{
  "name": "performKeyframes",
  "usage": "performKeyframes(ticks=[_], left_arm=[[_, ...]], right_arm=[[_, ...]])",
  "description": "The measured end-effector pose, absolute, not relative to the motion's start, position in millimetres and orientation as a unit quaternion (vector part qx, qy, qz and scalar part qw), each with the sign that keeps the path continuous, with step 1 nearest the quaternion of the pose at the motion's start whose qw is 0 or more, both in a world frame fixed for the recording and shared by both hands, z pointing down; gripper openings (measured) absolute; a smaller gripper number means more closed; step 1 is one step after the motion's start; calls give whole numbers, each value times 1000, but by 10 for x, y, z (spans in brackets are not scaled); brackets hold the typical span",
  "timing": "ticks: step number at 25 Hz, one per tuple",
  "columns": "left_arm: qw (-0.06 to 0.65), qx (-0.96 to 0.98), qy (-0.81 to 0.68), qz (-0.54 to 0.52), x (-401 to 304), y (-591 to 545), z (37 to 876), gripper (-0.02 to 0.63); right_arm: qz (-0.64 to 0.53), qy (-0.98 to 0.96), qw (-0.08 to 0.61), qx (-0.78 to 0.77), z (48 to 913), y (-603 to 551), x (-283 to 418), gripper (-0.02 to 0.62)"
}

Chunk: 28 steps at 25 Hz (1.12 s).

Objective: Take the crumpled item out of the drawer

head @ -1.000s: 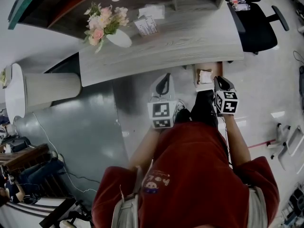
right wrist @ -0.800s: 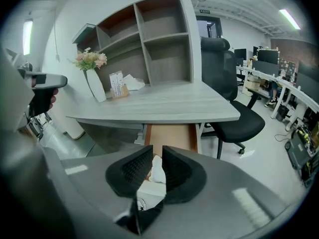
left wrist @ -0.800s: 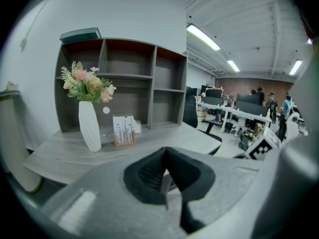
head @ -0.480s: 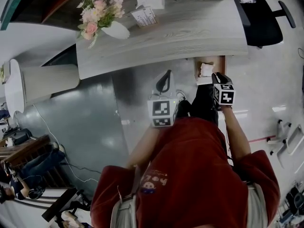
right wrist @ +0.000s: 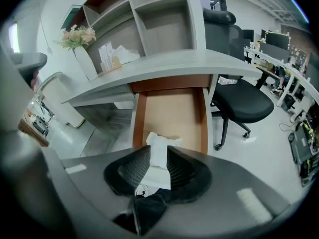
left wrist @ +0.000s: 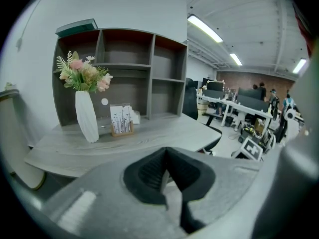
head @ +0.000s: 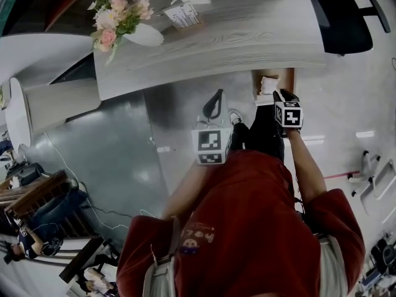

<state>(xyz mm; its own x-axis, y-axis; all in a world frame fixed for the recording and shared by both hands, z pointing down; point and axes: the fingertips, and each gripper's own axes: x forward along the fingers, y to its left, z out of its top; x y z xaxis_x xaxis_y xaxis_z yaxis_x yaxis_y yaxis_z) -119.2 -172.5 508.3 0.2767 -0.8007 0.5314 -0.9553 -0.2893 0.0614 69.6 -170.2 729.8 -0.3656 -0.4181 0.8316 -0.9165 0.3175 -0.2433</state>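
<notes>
The crumpled white item [head: 268, 84] lies in the open brown drawer [head: 286, 79] under the desk. In the right gripper view the item [right wrist: 158, 142] shows through the gap between the pads, near the drawer's [right wrist: 172, 108] front end. My right gripper [head: 280, 95] hangs open over the drawer's front edge, just short of the item, and nothing is held in it [right wrist: 158, 159]. My left gripper [head: 217, 94] hovers over the floor to the drawer's left, jaws shut and empty [left wrist: 165, 156], pointing at the desk.
The grey desk [head: 235, 39] carries a white vase of flowers [head: 146, 34], a card holder [head: 185, 17] and a shelf unit [left wrist: 149, 73]. A black office chair [head: 346, 23] stands right of the drawer. My shoe [head: 235, 117] is on the floor between the grippers.
My right gripper has moved forward to the drawer's front edge, closer to the crumpled item. The left gripper has stayed roughly where it was, shut.
</notes>
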Motion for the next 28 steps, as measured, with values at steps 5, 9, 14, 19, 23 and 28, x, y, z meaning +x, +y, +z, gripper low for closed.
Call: performKeyframes(ticks=[5, 9, 14, 19, 23, 28], left_arm=[[193, 774, -565, 211, -1165, -1745, 5130, 0], [199, 771, -564, 219, -1157, -1730, 5204, 0], [203, 767, -564, 228, -1130, -1716, 5254, 0], [208, 764, -563, 237, -1091, -1708, 5322, 0], [215, 760, -562, 245, -1081, -1686, 5367, 0], [223, 757, -560, 252, -1082, -1650, 5438, 0]], right_arm=[[379, -732, 348, 447, 7494, -1727, 716, 86], [389, -724, 358, 444, 7645, -1733, 745, 87], [403, -720, 358, 436, 7775, -1730, 747, 87], [407, -719, 367, 428, 7897, -1747, 730, 95], [412, -717, 372, 422, 7979, -1748, 717, 95], [418, -711, 378, 421, 8095, -1772, 718, 95]])
